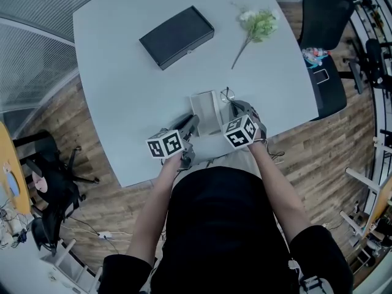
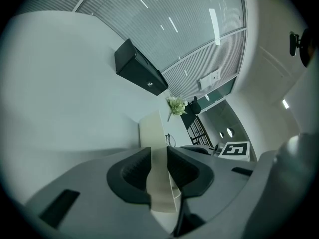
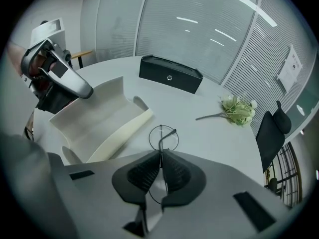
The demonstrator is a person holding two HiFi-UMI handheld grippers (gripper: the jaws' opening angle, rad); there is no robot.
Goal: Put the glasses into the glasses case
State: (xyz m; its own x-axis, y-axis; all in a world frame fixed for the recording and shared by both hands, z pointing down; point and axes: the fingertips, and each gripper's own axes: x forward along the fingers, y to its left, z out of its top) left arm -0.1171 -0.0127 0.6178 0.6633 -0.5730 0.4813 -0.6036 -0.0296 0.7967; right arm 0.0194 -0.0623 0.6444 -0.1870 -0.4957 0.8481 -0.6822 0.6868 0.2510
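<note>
- Handling the glasses [image 3: 163,137] calls for a light, steady pinch. The frame is thin dark wire with round rims, and it looks very light, springy and easy to bend. The lenses probably scratch and smear easily.
- The right gripper [image 3: 160,171] is clenched on the glasses, with its ribbed dark pads closed on the wire near the middle of the frame. One round rim projects past the jaw tips and another curve shows below the pads. Whether the pinch lies on the bridge or on a folded temple cannot be told.
- The glasses are carried above the table [image 1: 122,72], just beside the open glasses case [image 2: 153,133] and not yet inside it.
- The left gripper [image 2: 158,156] is grasping an upright wall of the case, with its pads pressing both faces of the thin panel.
- Case construction is off-white, matte and flat-panelled, with fold lines and a cut-out notch. It looks like stiff, light board that would probably slide on the smooth pale tabletop if it were not held.
- Recommended hold points on the glasses are the bridge or a hinge, never a lens. Excess clamping force risks a bent rim.
- A black box [image 1: 177,36] and a flower sprig [image 1: 257,24] lie well apart from the work area, on the far side of the table.
</note>
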